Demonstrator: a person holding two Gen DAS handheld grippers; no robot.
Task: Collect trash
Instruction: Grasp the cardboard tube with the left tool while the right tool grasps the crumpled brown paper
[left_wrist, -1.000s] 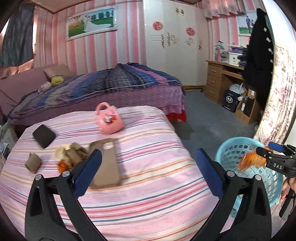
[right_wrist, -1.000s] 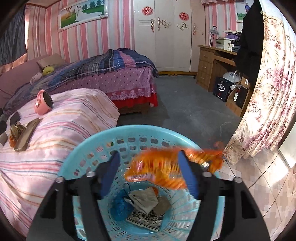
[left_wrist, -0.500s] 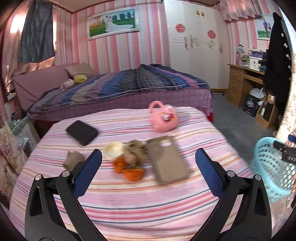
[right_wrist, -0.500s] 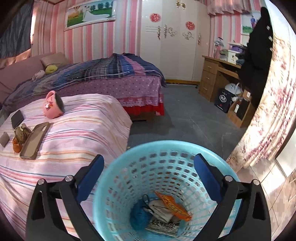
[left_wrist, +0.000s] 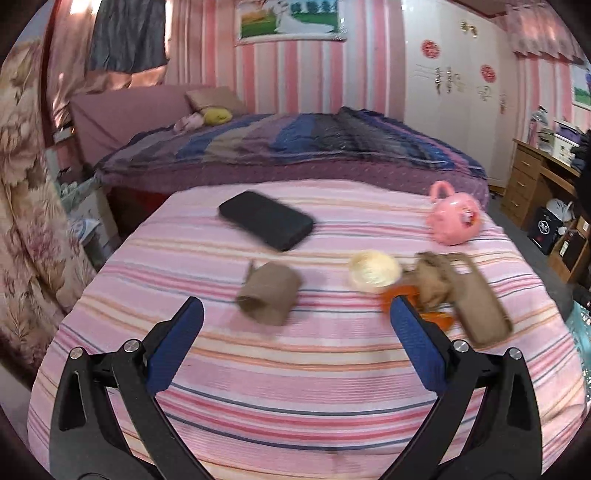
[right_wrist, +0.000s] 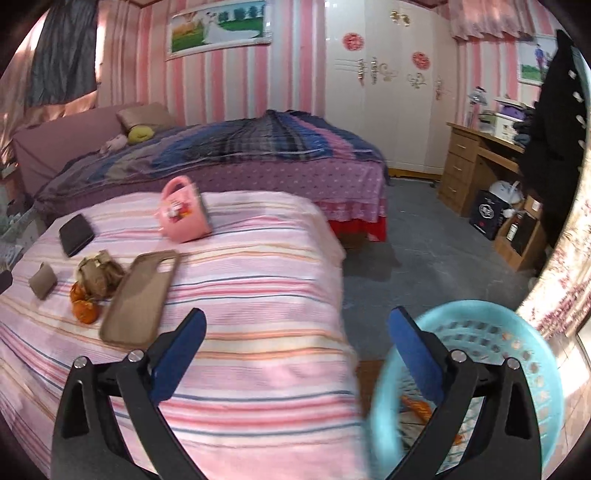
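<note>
My left gripper (left_wrist: 295, 325) is open and empty above the pink striped bed (left_wrist: 295, 387). Just ahead of it lies a brown cardboard roll (left_wrist: 269, 293). To the right lie a pale round cup (left_wrist: 375, 268), crumpled brown paper (left_wrist: 432, 280) and orange wrappers (left_wrist: 400, 295). My right gripper (right_wrist: 297, 332) is open and empty over the bed's right edge. The light blue trash basket (right_wrist: 517, 332) stands on the floor at the right, with the orange wrapper (right_wrist: 417, 406) inside. The brown paper (right_wrist: 98, 275), the orange wrappers (right_wrist: 85, 310) and the roll (right_wrist: 42, 280) show at the left.
A black phone (left_wrist: 266, 219), a tan phone case (left_wrist: 480, 299) and a pink toy bag (left_wrist: 454, 218) also lie on the striped bed. A second bed (right_wrist: 240, 155) stands behind. A wooden desk (right_wrist: 484, 166) and a floral curtain (right_wrist: 561, 266) are at the right.
My right gripper let the orange wrapper drop into the basket, then swung left toward the bed. My left gripper moved left along the bed, from the phone case to the cardboard roll.
</note>
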